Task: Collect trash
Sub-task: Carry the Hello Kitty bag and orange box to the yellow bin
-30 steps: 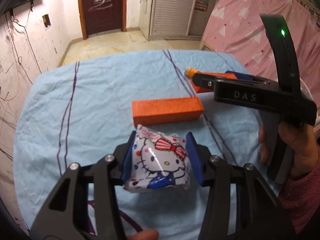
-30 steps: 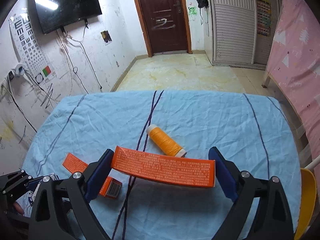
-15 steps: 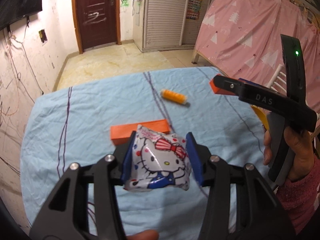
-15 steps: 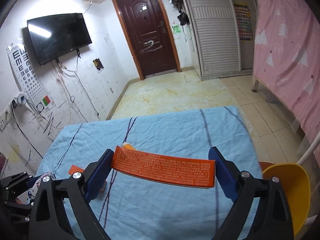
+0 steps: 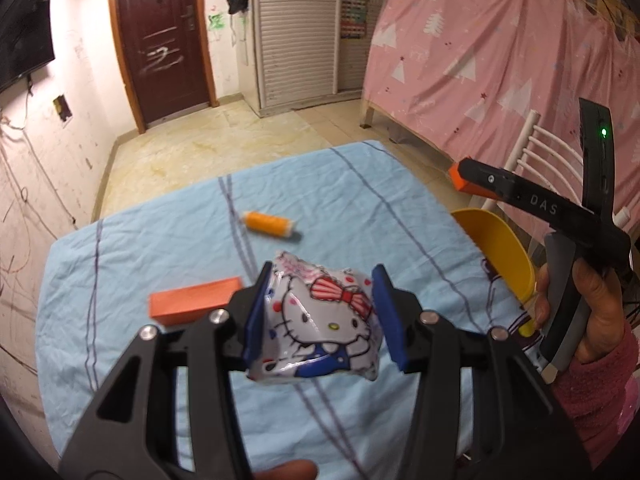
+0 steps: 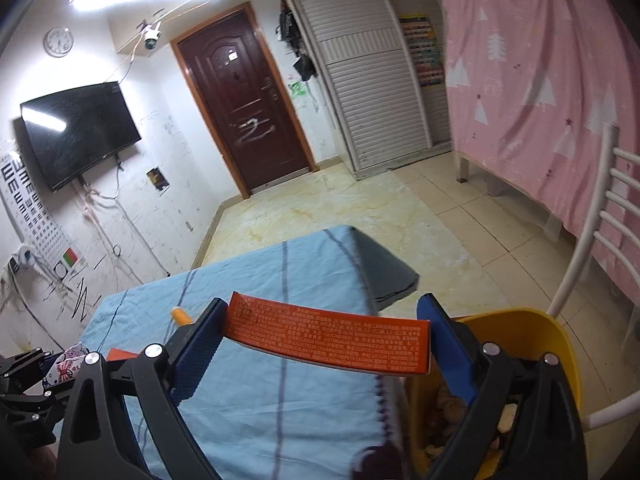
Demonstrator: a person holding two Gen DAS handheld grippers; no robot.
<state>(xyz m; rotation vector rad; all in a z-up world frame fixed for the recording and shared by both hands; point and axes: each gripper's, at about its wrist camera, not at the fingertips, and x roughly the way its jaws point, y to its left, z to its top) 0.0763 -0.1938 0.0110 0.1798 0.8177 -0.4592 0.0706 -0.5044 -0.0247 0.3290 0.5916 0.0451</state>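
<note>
Kitty packet (image 5: 320, 320) clamped in left tool (image 5: 320, 316); orange box (image 6: 326, 338) in right tool (image 6: 320, 344).

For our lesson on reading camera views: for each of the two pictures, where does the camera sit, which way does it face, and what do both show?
Left wrist: sits on the left gripper, faces across the blue table toward the door; shows its fingers clamping a cartoon packet, plus the person's right hand.
Right wrist: sits on the right gripper, faces the table's far corner and yellow bin; its fingers clamp an orange box.
Shared: table, door, bin, orange spool, packet.
</note>
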